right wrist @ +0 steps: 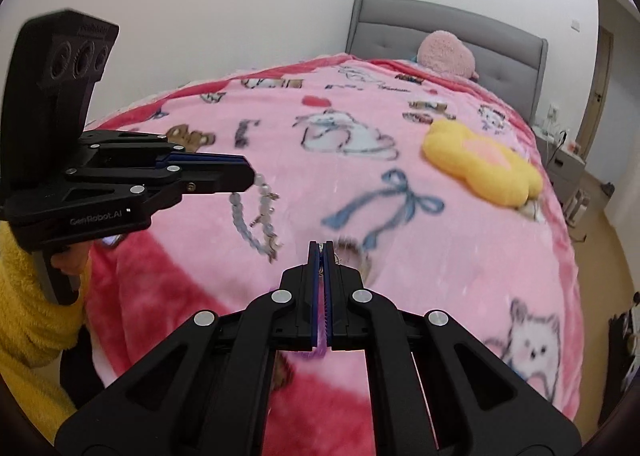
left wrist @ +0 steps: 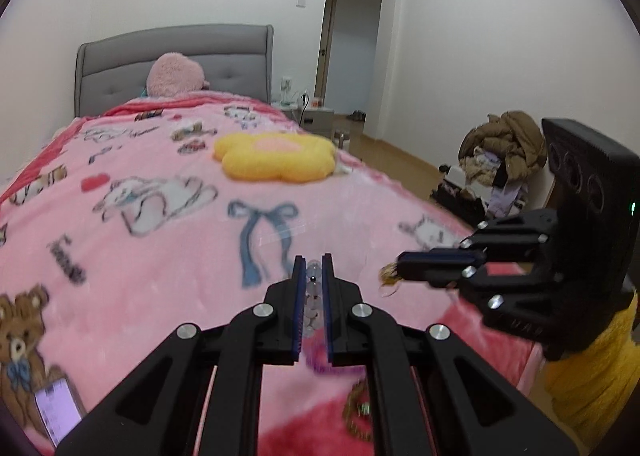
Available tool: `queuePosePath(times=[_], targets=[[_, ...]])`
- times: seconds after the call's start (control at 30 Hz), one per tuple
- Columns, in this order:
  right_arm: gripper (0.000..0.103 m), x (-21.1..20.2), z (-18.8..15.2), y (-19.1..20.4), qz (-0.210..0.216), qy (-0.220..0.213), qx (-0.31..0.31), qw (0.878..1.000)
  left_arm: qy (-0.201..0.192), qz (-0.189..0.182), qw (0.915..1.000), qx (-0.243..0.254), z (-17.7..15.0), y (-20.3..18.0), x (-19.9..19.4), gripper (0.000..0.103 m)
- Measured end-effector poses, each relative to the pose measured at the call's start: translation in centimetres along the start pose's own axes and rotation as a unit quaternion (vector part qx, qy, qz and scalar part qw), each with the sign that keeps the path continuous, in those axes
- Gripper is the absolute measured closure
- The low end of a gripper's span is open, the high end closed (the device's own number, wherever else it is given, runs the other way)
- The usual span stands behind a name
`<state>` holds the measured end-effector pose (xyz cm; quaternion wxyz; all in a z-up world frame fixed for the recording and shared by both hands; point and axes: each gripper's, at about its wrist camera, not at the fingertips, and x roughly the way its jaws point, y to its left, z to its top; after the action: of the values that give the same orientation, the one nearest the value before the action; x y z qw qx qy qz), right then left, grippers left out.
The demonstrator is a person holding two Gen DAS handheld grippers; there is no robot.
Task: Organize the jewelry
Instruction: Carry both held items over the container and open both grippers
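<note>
My left gripper is shut on a pale bead bracelet and holds it above the pink blanket. In the right wrist view the left gripper comes in from the left with the bead bracelet hanging from its tip in loops. My right gripper is shut on a thin gold-brown piece of jewelry, blurred, with a fine chain at the fingertips. In the left wrist view the right gripper comes in from the right with the gold piece dangling from its tip.
A yellow flower cushion lies on the bed further back. A pink plush leans on the grey headboard. A phone lies at the near left. Something purple lies under my left fingers. A clothes pile stands on the floor to the right.
</note>
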<state>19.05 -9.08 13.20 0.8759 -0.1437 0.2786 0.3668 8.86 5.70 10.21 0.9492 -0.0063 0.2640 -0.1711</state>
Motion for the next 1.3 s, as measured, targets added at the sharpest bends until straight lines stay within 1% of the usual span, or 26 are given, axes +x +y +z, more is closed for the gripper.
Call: queuePosePath(times=[0.1, 0.2, 0.23, 0.3, 0.4, 0.47, 0.53, 0.67, 0.73, 0.87, 1.2, 1.3], targets=[[0.101, 1.1, 1.7, -0.6, -0.006, 0.003, 0.001, 1.000, -0.006, -0.007, 0.9999, -0.006, 1.5, 0.3, 0.8, 0.095], [0.101, 2.3, 2.8, -1.4, -0.017, 0.012, 0.005, 1.000, -0.001, -0.015, 0.9996, -0.024, 3.1, 0.9, 2.6, 0.095], [0.101, 3.1, 3.1, -1.8, -0.016, 0.021, 0.010, 1.000, 0.001, -0.016, 0.9995, -0.025, 3.3, 1.0, 3.0, 0.095], [0.101, 4.4, 3.3, -2.5, -0.017, 0.036, 0.022, 0.999, 0.004, -0.004, 0.9996, -0.026, 3.7, 1.2, 4.1, 0.095], [0.101, 6.5, 3.0, -3.6, -0.012, 0.061, 0.040, 0.997, 0.022, -0.003, 0.9992, -0.034, 3.4, 1.9, 5.9, 0.095], [0.101, 7.4, 2.6, -3.6, -0.007, 0.073, 0.039, 0.997, 0.037, -0.007, 0.9984, -0.041, 2.8, 2.4, 7.1, 0.095], [0.101, 8.1, 2.1, -3.6, -0.003, 0.081, 0.041, 0.996, 0.055, -0.010, 0.9974, -0.046, 2.0, 2.6, 8.1, 0.095], [0.101, 9.1, 1.4, -3.5, 0.011, 0.096, 0.051, 0.994, 0.085, -0.003, 0.9955, -0.042, 0.7, 2.7, 9.4, 0.095], [0.101, 9.3, 1.0, -3.4, 0.017, 0.101, 0.053, 0.993, 0.095, -0.005, 0.9946, -0.040, 0.2, 2.7, 9.7, 0.095], [0.101, 9.5, 0.8, -3.3, 0.021, 0.105, 0.055, 0.993, 0.103, -0.006, 0.9941, -0.035, 0.0, 2.5, 9.9, 0.095], [0.100, 9.1, 1.4, -2.9, 0.027, 0.105, 0.047, 0.993, 0.100, -0.003, 0.9943, -0.037, 0.7, 2.5, 9.5, 0.095], [0.099, 9.0, 1.4, -2.7, 0.024, 0.107, 0.046, 0.993, 0.104, -0.016, 0.9934, -0.047, 1.1, 2.7, 9.3, 0.095]])
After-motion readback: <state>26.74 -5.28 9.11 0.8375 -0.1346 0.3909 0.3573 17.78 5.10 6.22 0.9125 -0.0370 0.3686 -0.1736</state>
